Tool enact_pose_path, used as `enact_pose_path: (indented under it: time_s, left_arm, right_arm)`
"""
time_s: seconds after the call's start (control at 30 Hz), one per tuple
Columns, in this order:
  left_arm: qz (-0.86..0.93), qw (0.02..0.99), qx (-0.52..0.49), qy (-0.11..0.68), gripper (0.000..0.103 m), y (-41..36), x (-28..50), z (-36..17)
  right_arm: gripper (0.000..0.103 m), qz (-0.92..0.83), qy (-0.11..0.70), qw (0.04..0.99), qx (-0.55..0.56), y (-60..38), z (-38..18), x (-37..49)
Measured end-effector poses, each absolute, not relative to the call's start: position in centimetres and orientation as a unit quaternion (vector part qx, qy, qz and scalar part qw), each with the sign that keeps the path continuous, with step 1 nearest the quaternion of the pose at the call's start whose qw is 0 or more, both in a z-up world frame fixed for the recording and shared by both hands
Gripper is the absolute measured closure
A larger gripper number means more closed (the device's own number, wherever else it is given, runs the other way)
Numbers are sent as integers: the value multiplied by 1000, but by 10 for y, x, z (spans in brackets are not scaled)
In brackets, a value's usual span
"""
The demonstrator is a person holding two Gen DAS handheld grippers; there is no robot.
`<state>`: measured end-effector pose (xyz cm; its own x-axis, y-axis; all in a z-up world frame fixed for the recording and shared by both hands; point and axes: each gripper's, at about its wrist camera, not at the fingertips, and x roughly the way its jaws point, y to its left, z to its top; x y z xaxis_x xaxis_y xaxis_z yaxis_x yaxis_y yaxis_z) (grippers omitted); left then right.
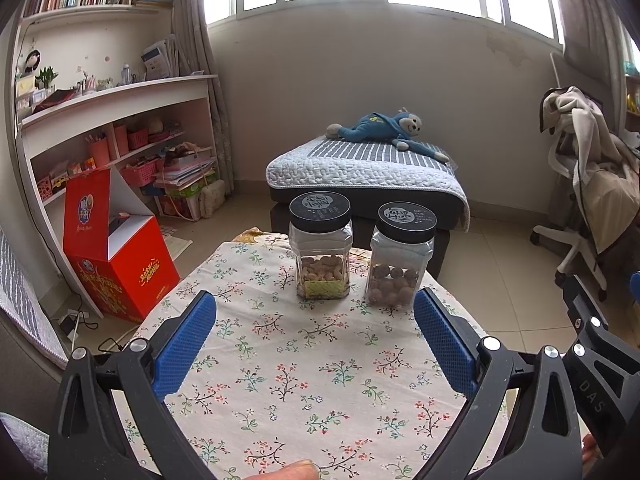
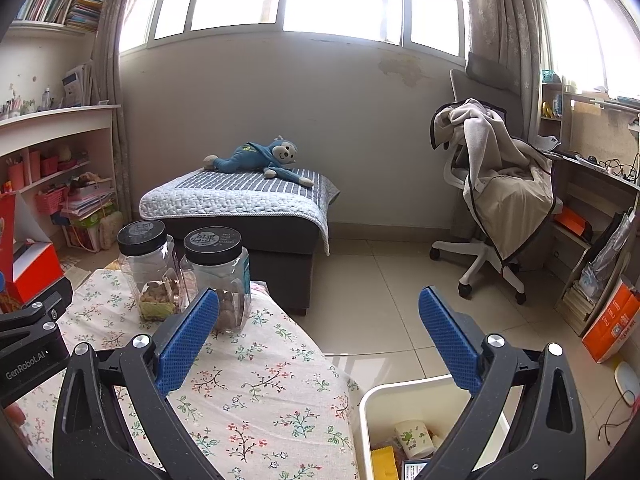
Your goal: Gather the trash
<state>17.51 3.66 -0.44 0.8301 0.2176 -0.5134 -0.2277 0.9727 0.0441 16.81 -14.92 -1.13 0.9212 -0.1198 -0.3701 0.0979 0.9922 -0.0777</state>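
Observation:
My left gripper (image 1: pixel 315 304) is open and empty above a small table with a floral cloth (image 1: pixel 304 364). My right gripper (image 2: pixel 319 300) is open and empty, over the table's right edge and a white trash bin (image 2: pixel 370 400) on the floor beside it. The bin holds a paper cup (image 2: pixel 412 438), a yellow packet (image 2: pixel 384 462) and other scraps. No loose trash shows on the cloth (image 2: pixel 256 384).
Two clear jars with black lids stand at the table's far end: one with nuts (image 1: pixel 321 244) (image 2: pixel 148 268), one with brown balls (image 1: pixel 402 256) (image 2: pixel 218 276). A red box (image 1: pixel 116 256) stands left, an ottoman with a blue plush (image 1: pixel 372 176) behind, an office chair (image 2: pixel 496 200) right.

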Motion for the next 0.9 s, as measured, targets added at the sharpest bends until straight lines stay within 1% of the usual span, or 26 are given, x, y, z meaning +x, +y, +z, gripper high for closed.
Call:
enact_pose_path:
  time_s: [0.9]
  left_arm:
    - [113, 957, -8, 268, 7, 34, 176, -12]
  right_arm:
    - [7, -55, 203, 977, -33, -153, -13, 170]
